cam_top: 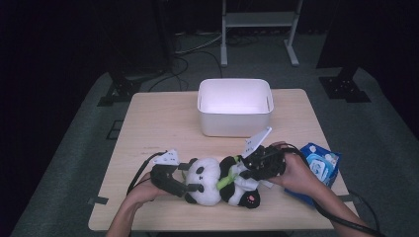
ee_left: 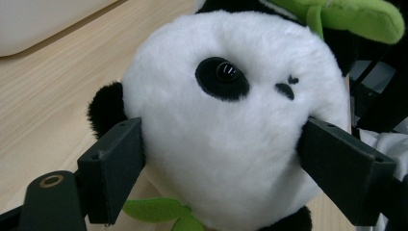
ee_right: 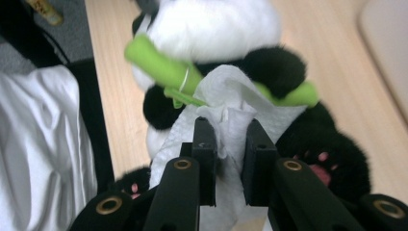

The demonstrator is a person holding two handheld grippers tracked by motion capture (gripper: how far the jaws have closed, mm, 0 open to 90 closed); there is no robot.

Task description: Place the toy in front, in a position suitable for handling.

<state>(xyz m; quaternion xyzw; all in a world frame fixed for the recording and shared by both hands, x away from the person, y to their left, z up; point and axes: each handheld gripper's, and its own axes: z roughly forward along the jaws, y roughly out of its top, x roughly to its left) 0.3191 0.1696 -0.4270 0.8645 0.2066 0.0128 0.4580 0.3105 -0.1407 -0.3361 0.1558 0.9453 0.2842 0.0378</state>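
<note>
The right gripper (cam_top: 259,165) is pinched on a white wet wipe (ee_right: 226,115), jaws narrow with the bunched tissue between them, pressed on the belly of the toy panda (cam_top: 220,180); the left gripper (cam_top: 185,186) clamps the panda's head (ee_left: 231,120), one jaw at each side of the white plush, so the toy is held steady.

The panda lies on its back at the near middle of the table (cam_top: 148,123); its long axis runs left to right, head to the left, feet to the right; a green bamboo stalk (ee_right: 163,65) crosses its chest.

Governing relation: the wipe sits at the belly, just right of the stalk, and the right gripper is the nearer tool; any wiping stroke probably has to run along the body axis, toward the head or the feet.

A white bin (cam_top: 235,106) stands at the far middle; a blue wipe packet (cam_top: 321,165) lies at the right edge, beside the right hand (cam_top: 296,173).
</note>
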